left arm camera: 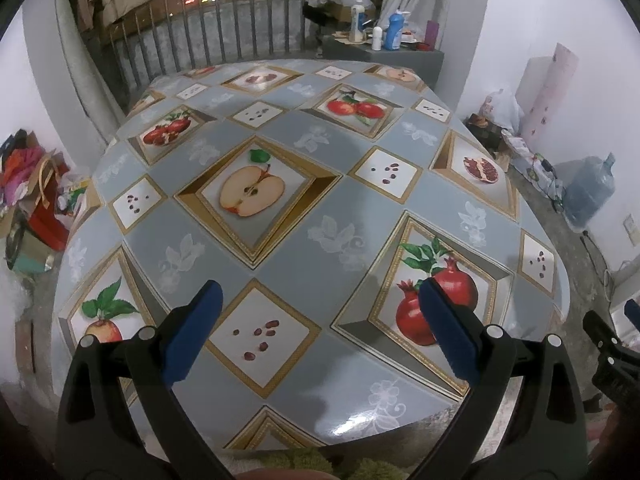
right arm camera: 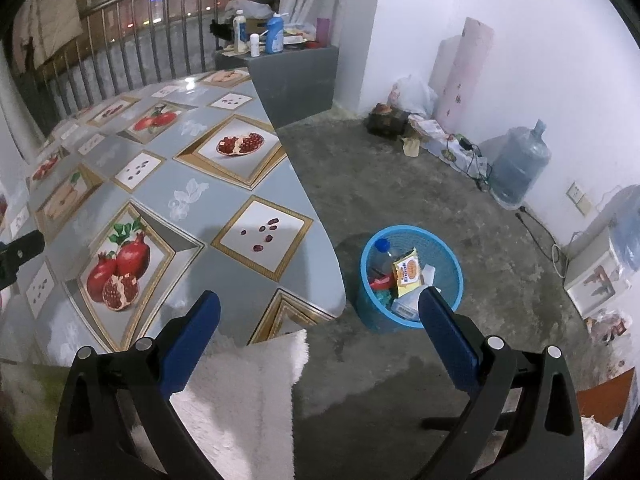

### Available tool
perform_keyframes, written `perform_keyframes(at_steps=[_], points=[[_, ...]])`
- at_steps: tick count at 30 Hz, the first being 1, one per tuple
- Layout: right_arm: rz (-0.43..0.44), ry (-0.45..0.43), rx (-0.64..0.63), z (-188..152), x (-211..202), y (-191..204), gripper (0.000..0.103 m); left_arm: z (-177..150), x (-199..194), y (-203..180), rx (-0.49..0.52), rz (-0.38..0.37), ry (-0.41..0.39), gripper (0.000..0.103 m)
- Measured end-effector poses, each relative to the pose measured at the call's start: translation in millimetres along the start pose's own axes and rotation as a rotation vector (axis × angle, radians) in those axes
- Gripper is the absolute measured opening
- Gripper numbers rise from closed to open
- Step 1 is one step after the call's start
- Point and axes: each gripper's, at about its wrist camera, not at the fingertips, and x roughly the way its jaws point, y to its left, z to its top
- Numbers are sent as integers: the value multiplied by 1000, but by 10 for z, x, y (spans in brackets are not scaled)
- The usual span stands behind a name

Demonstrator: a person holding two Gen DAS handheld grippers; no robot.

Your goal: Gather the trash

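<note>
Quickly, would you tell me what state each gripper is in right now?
Left gripper: open, holding nothing, over the table.
Right gripper: open, holding nothing, near the blue basket.

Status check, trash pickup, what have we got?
Left gripper open, empty, over the table. Right gripper open, empty. Blue bin on floor holds bottle, wrappers. Nothing in the way.

Both views carry a cool, bluish indoor cast and look dim and soft, with mild blur and grain. Fisheye bending curves the railing (left arm camera: 208, 24) and walls, and black corners frame each picture. The glossy tablecloth (left arm camera: 304, 208) shows pale glare patches near its front edge and faint grey shadows. The white wall (right arm camera: 520, 40) glows overexposed. Small coloured lights shine beyond the railing.
</note>
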Motion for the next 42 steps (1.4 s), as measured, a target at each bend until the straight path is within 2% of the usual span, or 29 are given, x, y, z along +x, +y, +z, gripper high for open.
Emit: perform_keyframes(at_steps=[42], points=[[-7, -39, -36, -42, -127, -26, 96, -34, -118, -46, 2, -12, -29, 94]])
